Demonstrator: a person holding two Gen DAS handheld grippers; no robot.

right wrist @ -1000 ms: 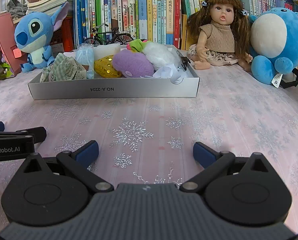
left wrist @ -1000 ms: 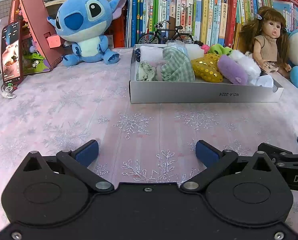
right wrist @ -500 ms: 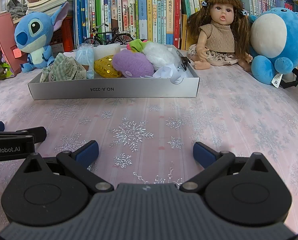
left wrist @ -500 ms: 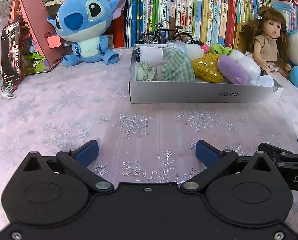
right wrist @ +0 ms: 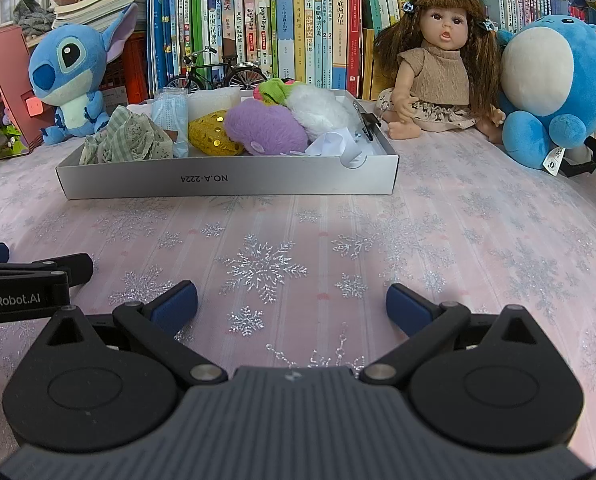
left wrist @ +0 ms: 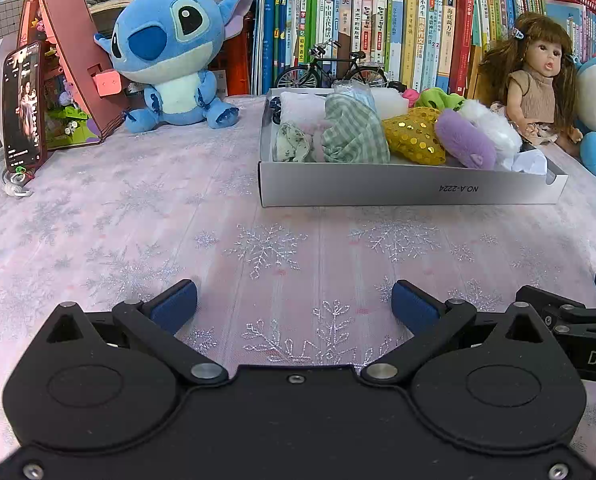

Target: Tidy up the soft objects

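A shallow white box (left wrist: pixel 410 188) (right wrist: pixel 225 180) stands on the pink snowflake tablecloth, full of soft things: a green checked cloth (left wrist: pixel 354 136), a yellow sequin pouch (left wrist: pixel 416 140), a purple plush (left wrist: pixel 464 144) (right wrist: pixel 265 130), a white fluffy piece (right wrist: pixel 322 110) and several others. My left gripper (left wrist: pixel 293 304) is open and empty, low over the cloth in front of the box. My right gripper (right wrist: pixel 291 306) is open and empty beside it; its fingers (left wrist: pixel 554 312) show at the left view's right edge.
A blue Stitch plush (left wrist: pixel 169 56), a pink toy house (left wrist: pixel 61 72) and a phone (left wrist: pixel 21 108) stand at back left. A doll (right wrist: pixel 438 64) and a round blue plush (right wrist: pixel 554 84) sit at back right. Books (right wrist: pixel 281 20) and a model bicycle (left wrist: pixel 330 70) line the back.
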